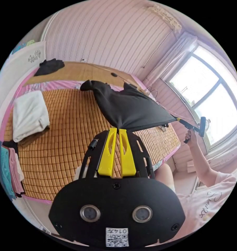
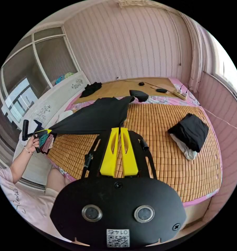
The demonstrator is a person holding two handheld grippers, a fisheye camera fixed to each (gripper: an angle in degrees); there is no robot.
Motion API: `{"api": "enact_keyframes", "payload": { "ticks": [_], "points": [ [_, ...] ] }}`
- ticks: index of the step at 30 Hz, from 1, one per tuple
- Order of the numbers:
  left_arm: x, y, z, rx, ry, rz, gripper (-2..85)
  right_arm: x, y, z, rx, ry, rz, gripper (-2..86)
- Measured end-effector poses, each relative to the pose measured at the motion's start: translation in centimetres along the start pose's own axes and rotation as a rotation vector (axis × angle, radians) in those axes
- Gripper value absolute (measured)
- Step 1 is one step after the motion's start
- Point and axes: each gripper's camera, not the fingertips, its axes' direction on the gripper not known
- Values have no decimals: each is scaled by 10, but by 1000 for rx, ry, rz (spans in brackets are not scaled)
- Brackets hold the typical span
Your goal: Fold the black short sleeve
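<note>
Both grippers (image 1: pixel 118 130) (image 2: pixel 120 129) pinch the black shirt (image 1: pixel 129 109), hiding its sleeves.

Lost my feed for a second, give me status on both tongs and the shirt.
Left tongs shut on black shirt. Right tongs shut on its other corner. Shirt stretched between them, far end on bamboo mat. Folded white cloth lies aside.

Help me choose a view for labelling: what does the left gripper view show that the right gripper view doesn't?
Left gripper view: the right gripper pinching a corner of the black short sleeve, and the hand holding it. Right gripper view: the left gripper pinching another corner, plus a black pile. Shared: that garment stretched above the bamboo mat, each view's own jaws shut on it.
</note>
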Motion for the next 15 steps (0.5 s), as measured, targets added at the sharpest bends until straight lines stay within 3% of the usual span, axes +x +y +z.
{"api": "enact_keyframes", "payload": {
  "ticks": [6, 15],
  "points": [
    [-79, 121, 163, -248, 10, -168, -9, 78, 116, 121, -284, -26, 242, 4],
    [-95, 245, 239, -449, -16, -74, -7, 103, 201, 118, -448, -13, 130, 5]
  ]
}}
